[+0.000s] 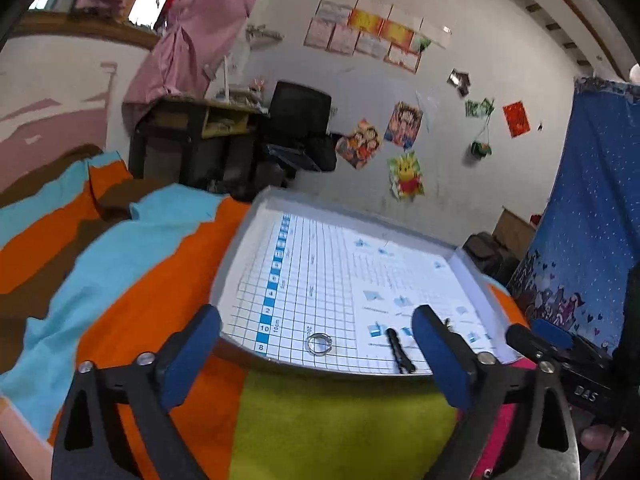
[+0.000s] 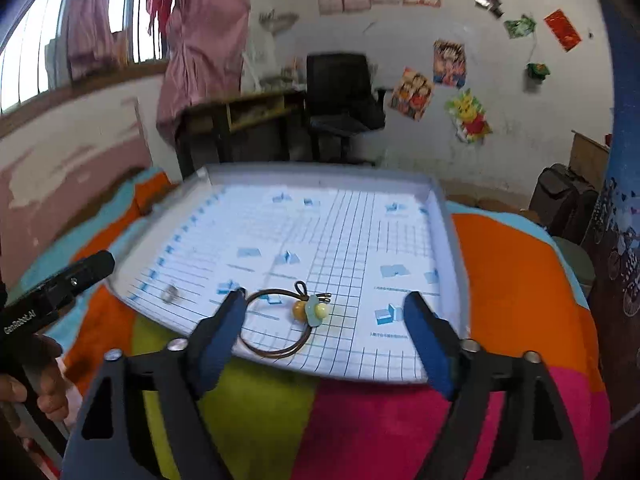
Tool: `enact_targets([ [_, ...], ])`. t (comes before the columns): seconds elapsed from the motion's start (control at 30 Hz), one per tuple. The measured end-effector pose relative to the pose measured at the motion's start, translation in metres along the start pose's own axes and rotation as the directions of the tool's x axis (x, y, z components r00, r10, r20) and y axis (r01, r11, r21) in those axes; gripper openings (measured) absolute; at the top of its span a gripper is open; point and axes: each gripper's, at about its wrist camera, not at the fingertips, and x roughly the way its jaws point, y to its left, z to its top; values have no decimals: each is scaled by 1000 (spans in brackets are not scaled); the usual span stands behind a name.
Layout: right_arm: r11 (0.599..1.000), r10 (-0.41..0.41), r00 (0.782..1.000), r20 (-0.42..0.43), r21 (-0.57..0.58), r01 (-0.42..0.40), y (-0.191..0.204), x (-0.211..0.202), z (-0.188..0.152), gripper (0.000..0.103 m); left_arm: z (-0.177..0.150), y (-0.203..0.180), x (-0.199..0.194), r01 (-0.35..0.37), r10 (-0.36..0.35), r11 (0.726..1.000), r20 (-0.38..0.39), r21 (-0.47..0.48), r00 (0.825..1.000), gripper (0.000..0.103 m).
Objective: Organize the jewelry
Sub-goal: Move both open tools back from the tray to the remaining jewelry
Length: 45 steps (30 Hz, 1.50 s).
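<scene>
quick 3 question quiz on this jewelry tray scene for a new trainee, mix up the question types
1. True or false: the silver ring lies inside the white grid-lined tray.
2. Multiple choice: the right gripper faces which item? A) hair tie with yellow beads B) wristwatch C) brooch
3. Fill in: both grippers' jaws are ____.

Key
1. True.
2. A, the hair tie with yellow beads.
3. Open; the left gripper holds nothing either.
</scene>
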Motion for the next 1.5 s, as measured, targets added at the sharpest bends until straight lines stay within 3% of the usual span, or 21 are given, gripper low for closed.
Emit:
enact_targets([
  [0.2,1000,3,990,144,23,-6,3,-66,-15,99,-5,-5,-56,7,-9,1000,74,23,997,103],
  [0.57,1000,23,956,294,-15,-19,26,-186,-49,102,-36,-13,-164,13,-23,998,164,62,986,103],
  [0.87,1000,18,939,344,3,-20,35,-258,-89,102,-75,-13,-235,10,-28,996,196,89,980,103],
  [1.1,1000,-6,929,371,2,6,39,-297,-126,102,-100,-12,-269,6,-25,995,198,95,980,103],
  [1.37,999,-34,933,359,5,35,43,-320,-172,102,-134,-8,-291,-13,-6,993,156,117,988,103],
  [1.5,999,-46,945,323,3,47,44,-320,-194,102,-152,-3,-293,-27,14,993,117,112,993,103],
])
